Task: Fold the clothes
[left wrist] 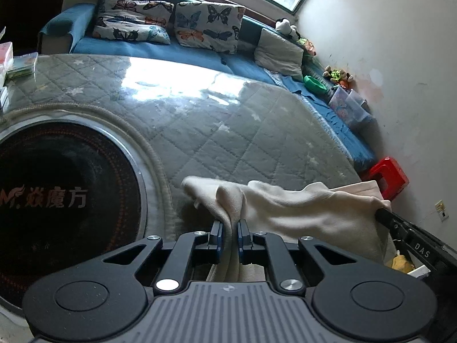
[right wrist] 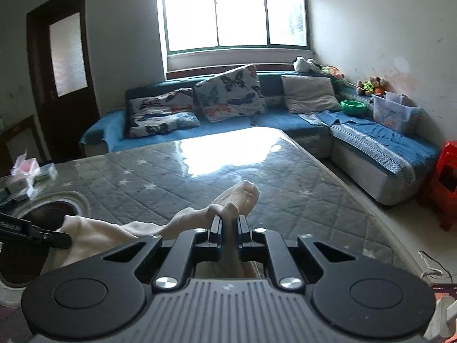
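A cream garment is held up between both grippers above the near edge of the grey quilted table. My left gripper is shut on a pinched fold of the cloth, which bunches above the pads and hangs below them. In the left wrist view the other gripper's black finger grips the cloth's far right corner. My right gripper is also shut on the cream garment, whose bunched end pokes forward past the pads. The left gripper's finger shows at the left, clamped on the cloth.
A round black heater plate with lettering is set in the table at the left. Small packets lie at the table's left edge. A blue corner sofa with butterfly pillows stands behind. A red stool and a clear plastic box are at the right.
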A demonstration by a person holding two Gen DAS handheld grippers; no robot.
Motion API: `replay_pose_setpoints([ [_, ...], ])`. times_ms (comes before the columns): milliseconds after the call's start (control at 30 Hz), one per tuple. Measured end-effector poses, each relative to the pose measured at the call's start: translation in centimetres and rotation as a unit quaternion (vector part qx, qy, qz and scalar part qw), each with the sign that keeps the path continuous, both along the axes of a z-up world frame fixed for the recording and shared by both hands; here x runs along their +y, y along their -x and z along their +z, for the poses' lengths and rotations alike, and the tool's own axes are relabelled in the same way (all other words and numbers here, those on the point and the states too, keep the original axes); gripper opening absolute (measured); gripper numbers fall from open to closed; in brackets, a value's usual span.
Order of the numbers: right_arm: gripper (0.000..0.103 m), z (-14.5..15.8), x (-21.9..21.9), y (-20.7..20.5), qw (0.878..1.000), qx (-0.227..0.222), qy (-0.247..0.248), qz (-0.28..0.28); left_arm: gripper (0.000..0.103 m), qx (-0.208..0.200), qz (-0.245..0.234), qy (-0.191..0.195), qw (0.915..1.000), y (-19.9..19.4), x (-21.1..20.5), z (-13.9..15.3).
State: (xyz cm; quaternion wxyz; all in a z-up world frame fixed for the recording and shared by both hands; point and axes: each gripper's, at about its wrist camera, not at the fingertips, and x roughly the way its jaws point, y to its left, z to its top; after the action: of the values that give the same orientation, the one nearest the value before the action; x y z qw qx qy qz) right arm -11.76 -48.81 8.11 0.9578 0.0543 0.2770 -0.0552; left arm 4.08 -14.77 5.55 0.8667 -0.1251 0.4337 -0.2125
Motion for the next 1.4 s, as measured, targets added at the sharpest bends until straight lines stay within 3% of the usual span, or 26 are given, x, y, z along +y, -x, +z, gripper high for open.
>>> replay_pose_setpoints([
  [200, 0.014, -1.7, -0.2, -0.7, 0.999, 0.035, 0.010, -0.013, 0.018, 0.014, 0.006, -0.011, 0.9998, -0.3, 0.8, -0.7],
  [333, 0.014, -1.6, 0.3, -1.0, 0.999, 0.033, 0.005, 0.000, 0.037, -0.002, 0.010, -0.022, 0.9997, 0.1, 1.1, -0.3],
  [567, 0.014, -2.3, 1.7, -3.2, 0.998, 0.049, -0.014, 0.038, 0.037, -0.012, 0.009, -0.022, 0.9996, -0.2, 1.6, 0.2],
  [1000, 0.016, -5.0, 3.2, -6.4, 0.996, 0.074, -0.012, 0.049, 0.031, -0.024, -0.059, -0.002, 0.9980, -1.5, -2.1, 0.3],
  [1400, 0.024, -5.5, 3.6, -7.1, 0.996, 0.071, 0.001, 0.051, 0.031, -0.014, -0.075, -0.032, 0.9966, -4.7, -5.4, -2.3],
])
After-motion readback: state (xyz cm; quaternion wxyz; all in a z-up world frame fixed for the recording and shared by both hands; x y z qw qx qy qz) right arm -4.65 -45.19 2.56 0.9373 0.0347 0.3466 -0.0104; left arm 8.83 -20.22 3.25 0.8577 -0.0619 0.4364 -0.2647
